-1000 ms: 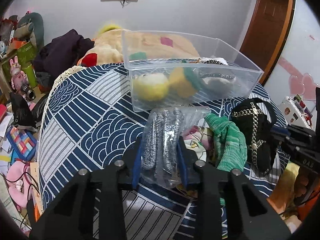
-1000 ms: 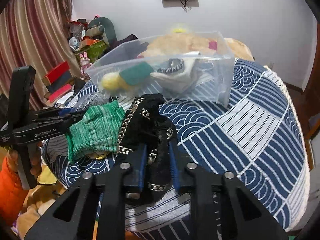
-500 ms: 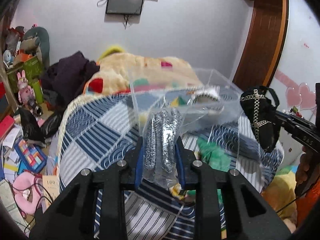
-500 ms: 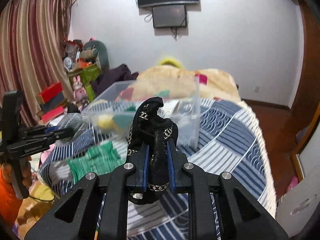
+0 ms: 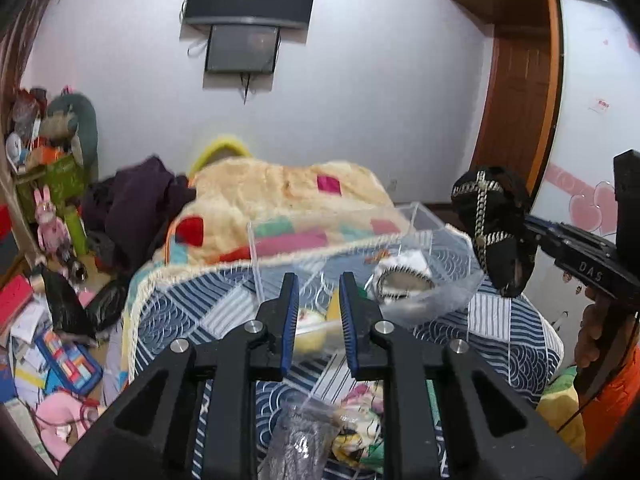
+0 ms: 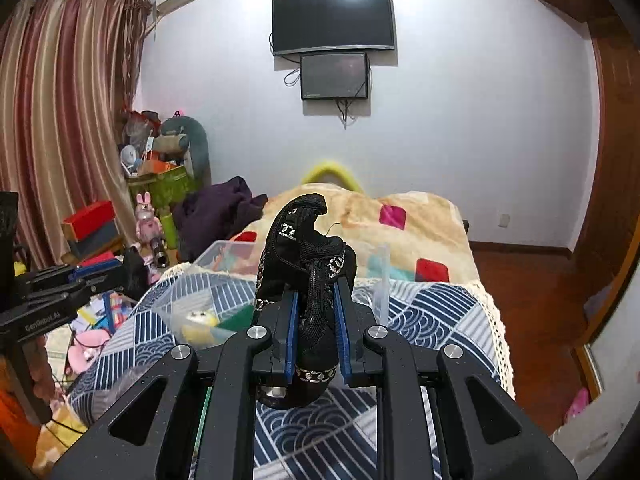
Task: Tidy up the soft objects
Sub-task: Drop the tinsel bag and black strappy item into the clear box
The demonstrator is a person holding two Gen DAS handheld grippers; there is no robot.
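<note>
My left gripper (image 5: 319,294) is open and empty, raised above the blue patterned bedspread (image 5: 200,308). The clear bag of silver scrubbers (image 5: 298,446) lies on the bed below and behind its fingers. My right gripper (image 6: 316,304) is shut on a black chain-trimmed fabric piece (image 6: 306,248) and holds it up in the air; it also shows at the right of the left wrist view (image 5: 494,236). The clear plastic bin (image 5: 360,256) sits ahead with a yellow ball (image 6: 196,330) and other soft items inside.
A cream patchwork blanket (image 5: 280,196) covers the far bed. Purple clothing (image 5: 136,208) lies at its left. Toys, boxes and clutter (image 5: 44,320) fill the floor at the left. Colourful cloth (image 5: 360,428) lies beside the scrubber bag. A TV (image 6: 332,20) hangs on the wall.
My left gripper opened and the scrubber bag dropped out of it onto the bed. Both grippers rose higher. The right still holds the black piece.
</note>
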